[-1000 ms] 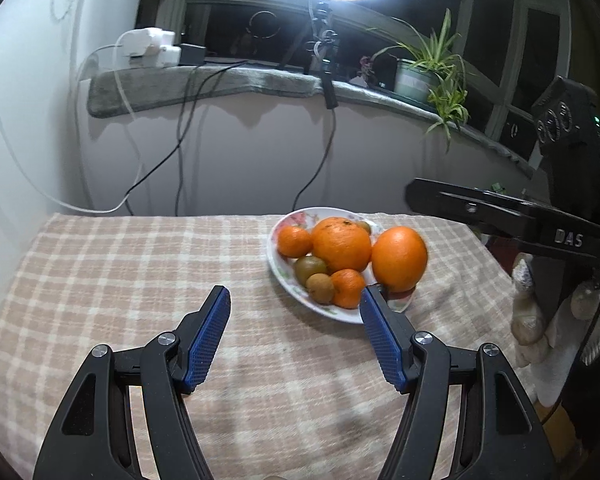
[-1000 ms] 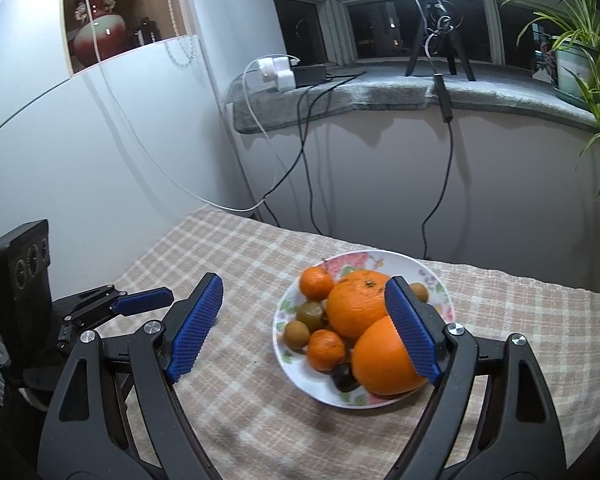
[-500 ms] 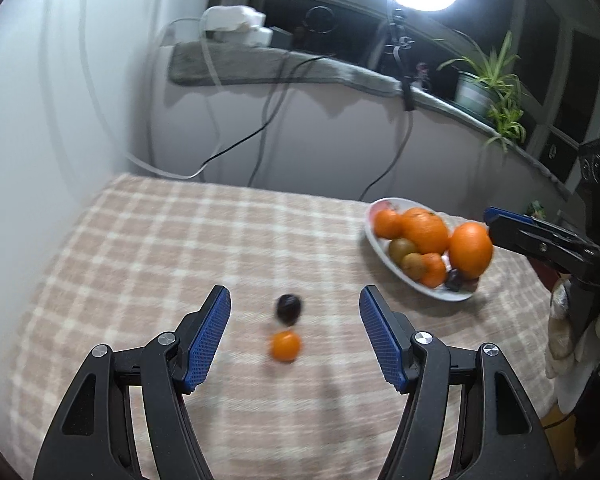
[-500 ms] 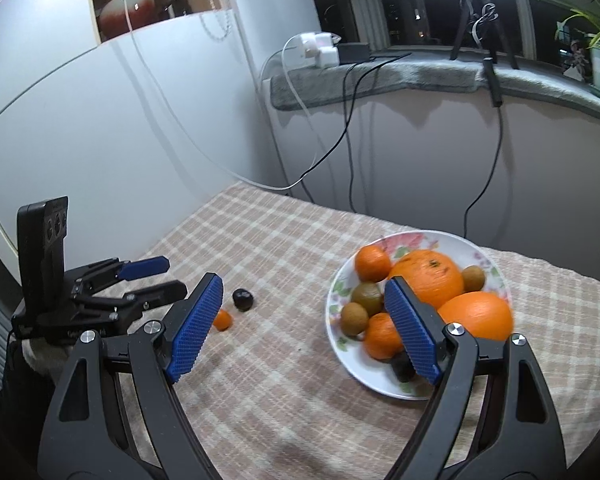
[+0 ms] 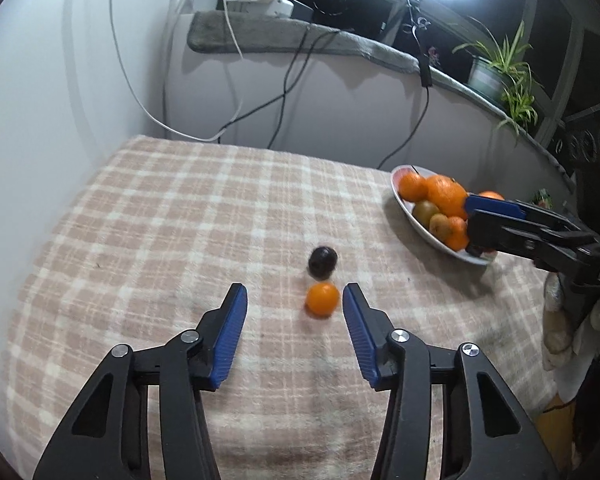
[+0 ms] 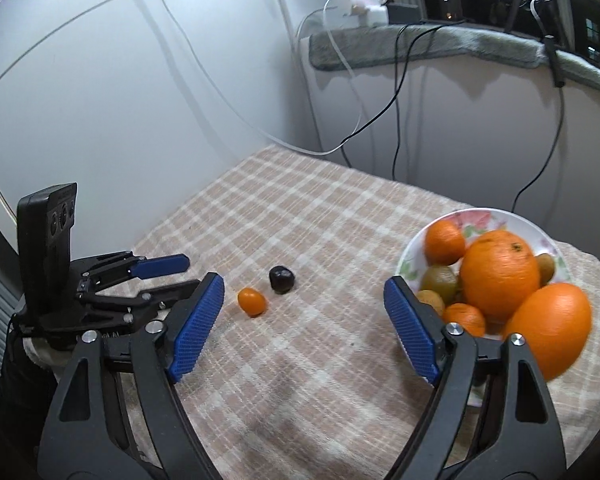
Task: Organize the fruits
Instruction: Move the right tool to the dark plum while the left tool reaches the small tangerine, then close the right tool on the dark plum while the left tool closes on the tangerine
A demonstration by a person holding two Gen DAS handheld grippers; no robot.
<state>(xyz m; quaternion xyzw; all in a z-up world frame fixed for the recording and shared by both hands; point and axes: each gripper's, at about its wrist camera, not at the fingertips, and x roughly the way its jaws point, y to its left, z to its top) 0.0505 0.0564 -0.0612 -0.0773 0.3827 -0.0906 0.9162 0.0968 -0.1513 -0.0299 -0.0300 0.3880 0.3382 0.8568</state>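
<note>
Currently: left gripper [image 5: 294, 300], jaws just narrowed yet apart, empty. Small orange fruit [image 5: 321, 299] just inside its right pad, touching the dark fruit [image 5: 323, 262] beyond. Light, round, smooth-skinned, likely to roll; grip across the middle. Right gripper [image 6: 304, 294] open, empty. Plate [image 6: 480, 216] well right of the orange fruit, on soft checked cloth [image 5: 188, 216].

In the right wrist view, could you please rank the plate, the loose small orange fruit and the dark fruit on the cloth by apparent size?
1. Plate, clearly the largest.
2-3. Small orange fruit and dark fruit: they look about the same size, so I won't rank them; the orange one also lies slightly nearer the camera.
</note>
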